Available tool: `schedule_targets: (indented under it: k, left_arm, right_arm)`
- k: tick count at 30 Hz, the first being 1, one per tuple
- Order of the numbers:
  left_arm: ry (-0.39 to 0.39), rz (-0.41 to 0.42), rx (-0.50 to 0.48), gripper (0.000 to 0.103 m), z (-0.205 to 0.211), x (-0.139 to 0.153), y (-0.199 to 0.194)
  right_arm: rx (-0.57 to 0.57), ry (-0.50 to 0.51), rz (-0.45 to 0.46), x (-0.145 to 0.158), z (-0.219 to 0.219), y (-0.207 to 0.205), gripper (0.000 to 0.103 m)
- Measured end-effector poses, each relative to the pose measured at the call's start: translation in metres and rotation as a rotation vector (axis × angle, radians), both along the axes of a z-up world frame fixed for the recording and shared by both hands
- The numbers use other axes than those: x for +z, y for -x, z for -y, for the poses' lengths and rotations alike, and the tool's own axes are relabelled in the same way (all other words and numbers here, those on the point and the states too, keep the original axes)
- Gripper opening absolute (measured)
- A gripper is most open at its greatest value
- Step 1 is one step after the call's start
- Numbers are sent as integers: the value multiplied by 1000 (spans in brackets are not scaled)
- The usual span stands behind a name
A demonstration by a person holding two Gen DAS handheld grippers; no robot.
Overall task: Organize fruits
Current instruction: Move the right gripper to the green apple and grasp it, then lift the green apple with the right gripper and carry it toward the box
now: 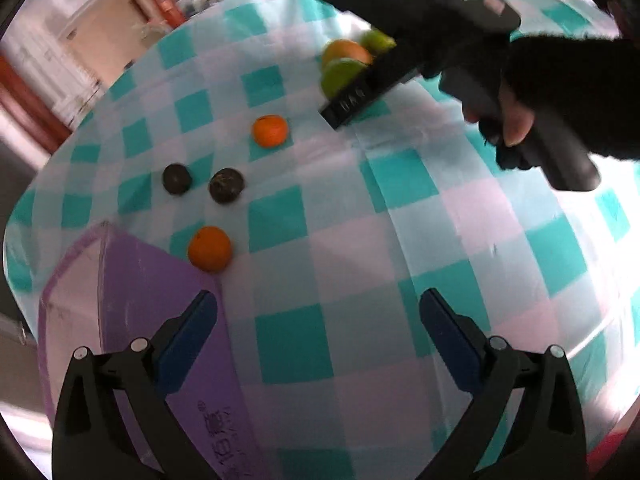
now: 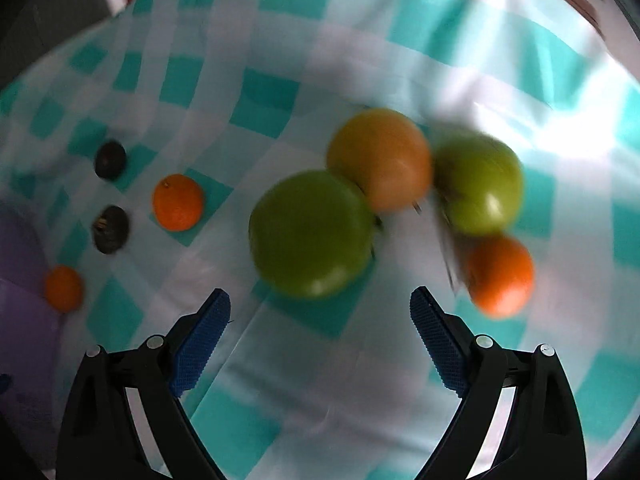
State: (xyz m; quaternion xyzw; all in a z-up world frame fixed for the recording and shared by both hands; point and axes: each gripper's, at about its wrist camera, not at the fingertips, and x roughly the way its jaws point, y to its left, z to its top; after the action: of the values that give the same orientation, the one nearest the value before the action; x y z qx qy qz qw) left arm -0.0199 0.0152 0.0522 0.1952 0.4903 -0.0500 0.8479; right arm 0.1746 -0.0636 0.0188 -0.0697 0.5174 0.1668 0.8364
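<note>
My left gripper (image 1: 318, 304) is open and empty above the cloth, beside a purple box (image 1: 140, 300) at the lower left. An orange (image 1: 210, 249) lies at the box's corner. Beyond it lie two dark round fruits (image 1: 177, 178) (image 1: 226, 185) and another orange (image 1: 270, 131). My right gripper (image 2: 320, 304) is open and empty, just short of a big green fruit (image 2: 312, 234). Behind that fruit sit an orange-yellow fruit (image 2: 380, 158), a second green fruit (image 2: 480, 184) and an orange (image 2: 500, 276). The right gripper's body (image 1: 400, 40) hides part of this cluster in the left wrist view.
A teal and white checked cloth (image 1: 360, 240) covers the table. The purple box also shows at the left edge of the right wrist view (image 2: 20, 264). A room with wooden posts (image 1: 24, 92) lies past the table's far left edge.
</note>
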Motion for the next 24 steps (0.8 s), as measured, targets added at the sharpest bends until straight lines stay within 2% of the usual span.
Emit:
schedule_targets:
  k: [4, 5, 8, 9, 10, 13, 15, 18, 22, 24]
  left_arm:
    - [-2, 30, 44, 102, -2, -5, -11]
    - [0, 40, 46, 102, -3, -7, -14]
    - [10, 59, 63, 102, -4, -18, -24]
    - [7, 59, 70, 102, -5, -21, -26]
    - [0, 61, 80, 102, -6, -25, -30]
    - [-22, 51, 90, 102, -4, -29, -39]
    - [-50, 42, 92, 102, 1, -25, -50]
    - [-156, 43, 92, 102, 4, -16, -75]
    - [-148, 7, 143, 102, -11, -3, -127]
    - [-107, -25, 249, 101, -31, -7, -159]
  right_arm:
    - [20, -7, 31, -7, -3, -20, 86]
    - [19, -15, 38, -9, -2, -23, 79]
    - [14, -52, 63, -14, 1, -22, 74]
    - [17, -67, 78, -14, 2, -19, 69]
    - [43, -97, 108, -13, 2, -13, 59]
    - [24, -90, 130, -14, 6, 2, 59]
    - [-41, -115, 110, -14, 23, 18, 59]
    - [-122, -151, 87, -11, 51, 50, 59]
    - [-207, -154, 85, -6, 83, 95, 59]
    - [-251, -188, 74, -3, 102, 120, 59]
